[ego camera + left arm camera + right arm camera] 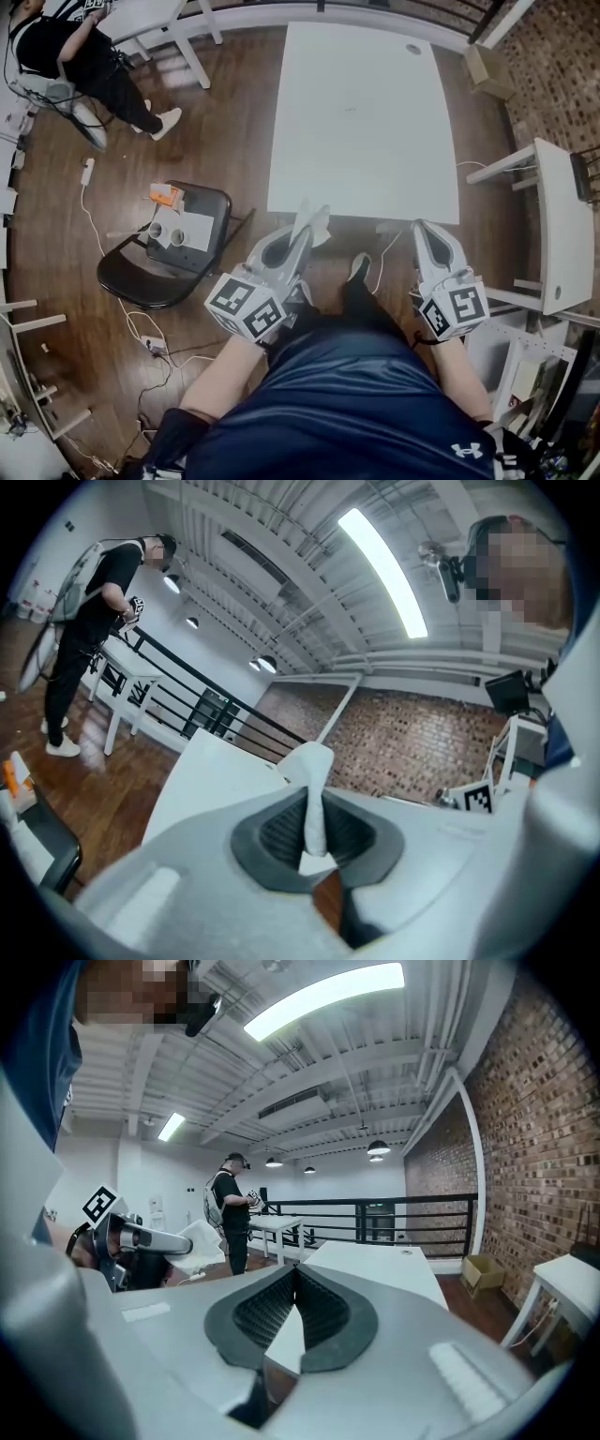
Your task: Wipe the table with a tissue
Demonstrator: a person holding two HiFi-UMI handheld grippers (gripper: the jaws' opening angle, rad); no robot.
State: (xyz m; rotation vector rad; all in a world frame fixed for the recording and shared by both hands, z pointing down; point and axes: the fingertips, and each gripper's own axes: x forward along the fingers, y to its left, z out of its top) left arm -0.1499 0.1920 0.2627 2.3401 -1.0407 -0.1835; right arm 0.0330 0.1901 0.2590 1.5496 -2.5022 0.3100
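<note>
The white table (364, 122) stands just ahead of me, its near edge right beyond both grippers. My left gripper (304, 232) is shut on a white tissue (315, 221) that sticks up past its tips, just short of the table's near edge. In the left gripper view the tissue (315, 794) stands as a narrow strip pinched between the dark pads, with the table (211, 785) behind it. My right gripper (424, 230) hovers at the table's near right corner, shut and empty. In the right gripper view its pads (323, 1312) meet with nothing between them, and the table (375, 1265) lies ahead.
A black chair (141, 279) with cups and papers stands on the wood floor to my left. A person (80, 56) is at the far left by another table. A white side table (561, 220) is on the right, a cardboard box (487, 67) beyond. Cables trail over the floor.
</note>
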